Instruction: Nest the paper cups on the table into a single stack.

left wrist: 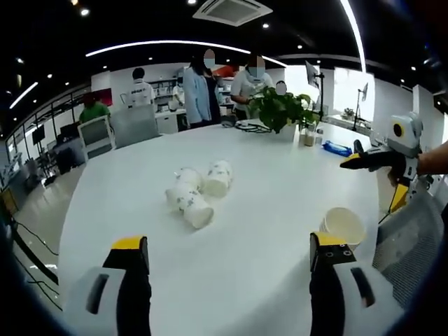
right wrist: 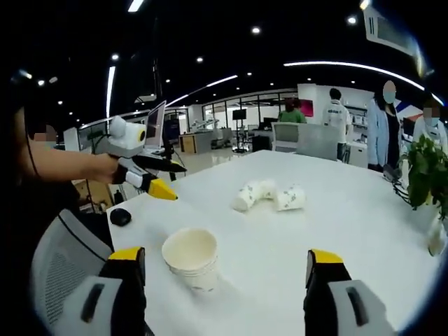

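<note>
Both grippers wide apart, holding nothing.
Cup stack sits near table edge; you could knock it off, & lying cups may roll.

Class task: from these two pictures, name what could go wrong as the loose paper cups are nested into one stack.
1. The loose cups lie on their sides on the white table, so a nudge from a tool may roll them away.
2. The upright stack stands near the table's edge beside a grey chair; a bump might tip it off.
3. Paper walls may crush if squeezed.
</note>
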The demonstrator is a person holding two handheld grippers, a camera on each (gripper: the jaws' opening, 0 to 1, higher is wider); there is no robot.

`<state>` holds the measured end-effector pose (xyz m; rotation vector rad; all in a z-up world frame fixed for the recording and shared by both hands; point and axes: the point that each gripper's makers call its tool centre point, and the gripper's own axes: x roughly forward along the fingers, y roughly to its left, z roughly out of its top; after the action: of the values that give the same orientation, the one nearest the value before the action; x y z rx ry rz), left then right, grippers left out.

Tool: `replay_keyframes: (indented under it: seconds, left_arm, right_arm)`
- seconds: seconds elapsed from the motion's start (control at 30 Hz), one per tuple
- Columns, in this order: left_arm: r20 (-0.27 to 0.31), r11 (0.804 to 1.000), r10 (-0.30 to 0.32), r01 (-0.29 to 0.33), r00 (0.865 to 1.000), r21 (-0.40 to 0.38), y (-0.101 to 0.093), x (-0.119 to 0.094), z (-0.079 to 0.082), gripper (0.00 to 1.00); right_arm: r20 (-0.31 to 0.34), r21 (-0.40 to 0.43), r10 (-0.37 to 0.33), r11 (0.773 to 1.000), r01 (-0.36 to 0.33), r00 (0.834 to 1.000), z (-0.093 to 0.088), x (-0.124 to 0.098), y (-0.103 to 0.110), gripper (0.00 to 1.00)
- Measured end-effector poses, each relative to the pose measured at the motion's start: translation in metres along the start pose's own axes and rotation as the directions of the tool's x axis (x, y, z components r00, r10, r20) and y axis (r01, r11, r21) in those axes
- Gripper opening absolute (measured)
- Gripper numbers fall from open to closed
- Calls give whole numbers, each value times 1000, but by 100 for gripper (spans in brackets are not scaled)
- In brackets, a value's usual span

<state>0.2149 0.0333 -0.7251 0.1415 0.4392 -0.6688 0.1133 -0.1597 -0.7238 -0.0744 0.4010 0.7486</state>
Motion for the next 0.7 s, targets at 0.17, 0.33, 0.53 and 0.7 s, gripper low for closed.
replay_keyframes:
  seconds: [0.17,0.33,0.53,0.7]
  left_arm:
    - [19,1000,5,-5,1000,6,4,6,5,99]
    - [23,1000,6,-6,1000,6,14,17,9,99]
    - [21,999,20,-19,1000,-33,26,28,8,99]
    - [10,999,30,-29,1000,-34,40,36,4,99]
  right_arm:
    - [10,-3,-19,1000,19,1000,0,-2,-3,100]
    - [16,11,-28,1000,28,999,-5,-4,-3,100]
    - [15,24,-27,999,27,1000,-9,-6,1,100]
    - [31,29,-34,999,33,999,-8,-7,0,100]
